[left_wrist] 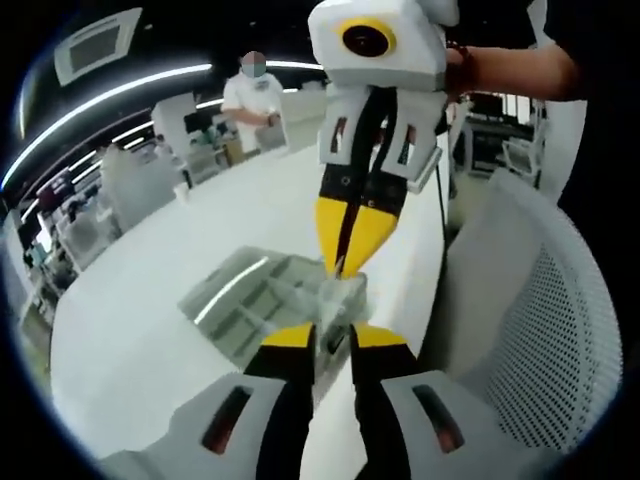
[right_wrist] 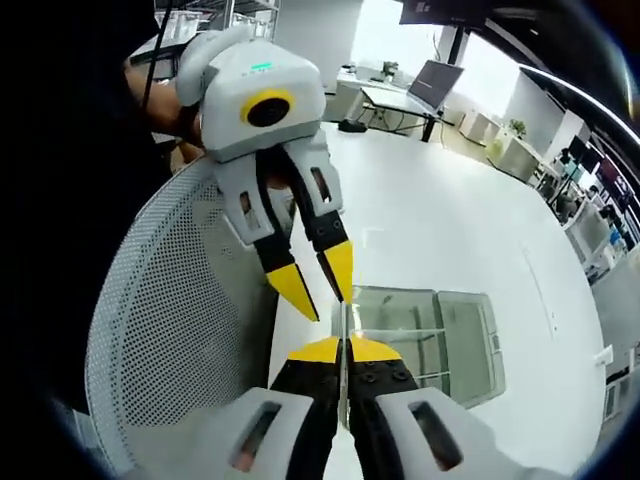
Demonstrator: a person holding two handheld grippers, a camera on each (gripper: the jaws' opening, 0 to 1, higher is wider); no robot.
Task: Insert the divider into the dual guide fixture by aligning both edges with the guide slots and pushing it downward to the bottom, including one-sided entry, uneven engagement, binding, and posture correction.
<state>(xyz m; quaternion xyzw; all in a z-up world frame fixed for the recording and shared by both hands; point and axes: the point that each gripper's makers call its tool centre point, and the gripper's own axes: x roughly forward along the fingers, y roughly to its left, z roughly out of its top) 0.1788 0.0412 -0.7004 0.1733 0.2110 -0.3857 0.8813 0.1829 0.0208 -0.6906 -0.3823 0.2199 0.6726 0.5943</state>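
A thin clear divider stands edge-on above the near end of the clear guide fixture on the white table. My right gripper is shut on the divider's edge. In the left gripper view, the right gripper comes down from the top, pinching the divider over the fixture. My left gripper faces it with its jaws apart on either side of the divider's other edge. In the right gripper view the left gripper shows a clear gap between its yellow tips.
A white perforated chair back stands close beside the table edge, also seen as the chair back. A person stands at the far end of the table. A laptop sits on a desk beyond.
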